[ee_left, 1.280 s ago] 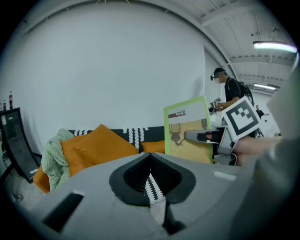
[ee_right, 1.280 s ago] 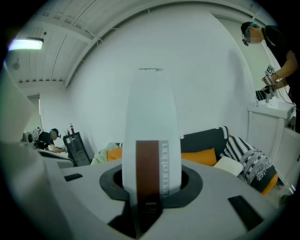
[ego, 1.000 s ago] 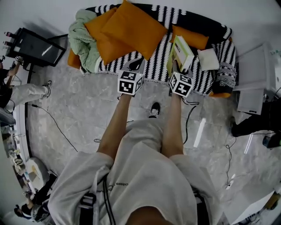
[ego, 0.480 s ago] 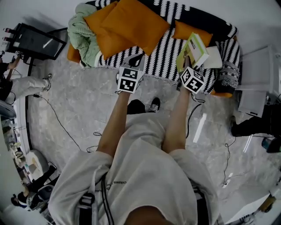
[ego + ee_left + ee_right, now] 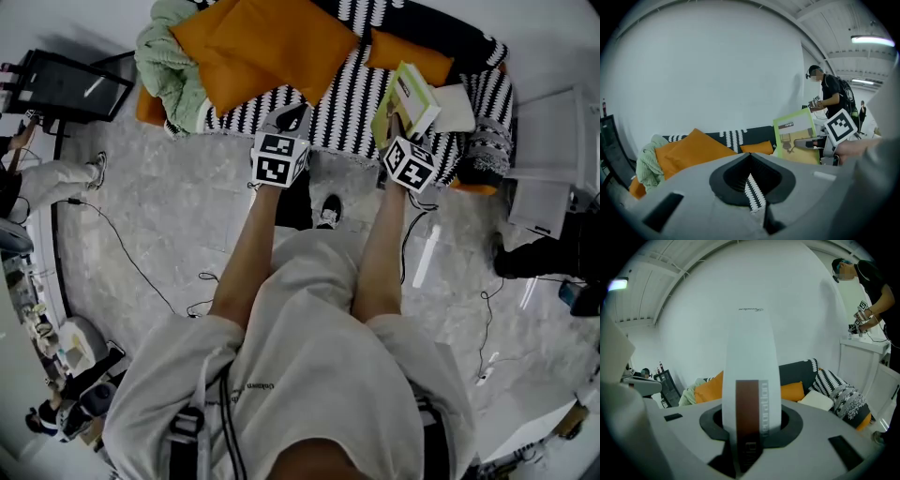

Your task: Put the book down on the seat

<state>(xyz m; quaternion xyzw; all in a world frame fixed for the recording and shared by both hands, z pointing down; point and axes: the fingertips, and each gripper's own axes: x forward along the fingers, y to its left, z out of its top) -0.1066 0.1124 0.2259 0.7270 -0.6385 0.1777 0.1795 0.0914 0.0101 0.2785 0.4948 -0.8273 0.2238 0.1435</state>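
Observation:
The book (image 5: pixel 409 97), green-edged with a pale cover, stands upright in my right gripper (image 5: pixel 399 131), held above the right part of the black-and-white striped sofa seat (image 5: pixel 349 101). In the right gripper view its white spine with a brown band (image 5: pixel 750 390) fills the middle, and the right gripper (image 5: pixel 750 430) is shut on it. The left gripper view shows the book's cover (image 5: pixel 799 140) from the side. My left gripper (image 5: pixel 290 118) hovers at the seat's front edge, shut with nothing in it (image 5: pixel 751 180).
Two big orange pillows (image 5: pixel 258 42) and a green blanket (image 5: pixel 164 61) fill the sofa's left half. A white cushion (image 5: pixel 457 107) and a patterned cushion (image 5: pixel 486 150) lie at its right end. A white cabinet (image 5: pixel 553 155) stands to the right, a black screen (image 5: pixel 66 86) to the left. Cables (image 5: pixel 122 262) cross the floor.
The person has stepped closer to the sofa. My right gripper carried the book farther over the seat and a little to the right. The left gripper moved up to the seat's edge.

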